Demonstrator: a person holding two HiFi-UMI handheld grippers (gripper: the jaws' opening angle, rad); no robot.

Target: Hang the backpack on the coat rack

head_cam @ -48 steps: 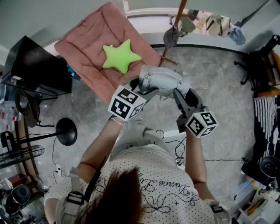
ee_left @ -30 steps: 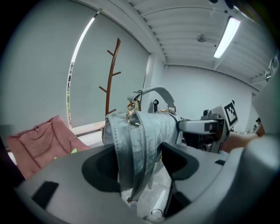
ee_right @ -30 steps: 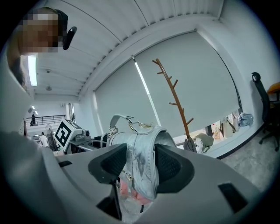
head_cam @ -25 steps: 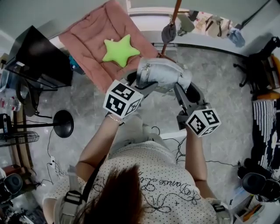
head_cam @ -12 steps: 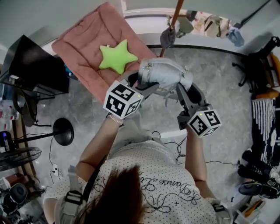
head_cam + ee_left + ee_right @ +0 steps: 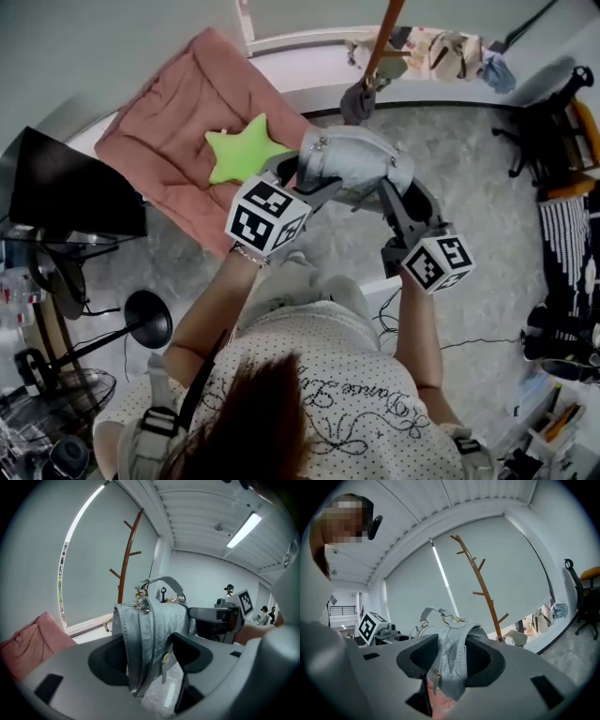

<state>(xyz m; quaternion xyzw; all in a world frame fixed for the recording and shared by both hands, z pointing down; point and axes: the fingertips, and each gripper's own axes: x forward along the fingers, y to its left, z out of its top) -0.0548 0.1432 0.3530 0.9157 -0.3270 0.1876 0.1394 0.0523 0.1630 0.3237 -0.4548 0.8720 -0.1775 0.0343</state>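
We see coat rack (image 6: 480, 581) branches only in gripper views; backpack (image 6: 349, 161) spans left tongs (image 6: 149, 656), right tongs (image 6: 451, 662), both clamped on it.

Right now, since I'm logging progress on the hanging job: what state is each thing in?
backpack: held off the floor between both grippers, not hung.
left gripper: shut on the backpack.
right gripper: shut on the backpack.
coat rack: upright, without the backpack.
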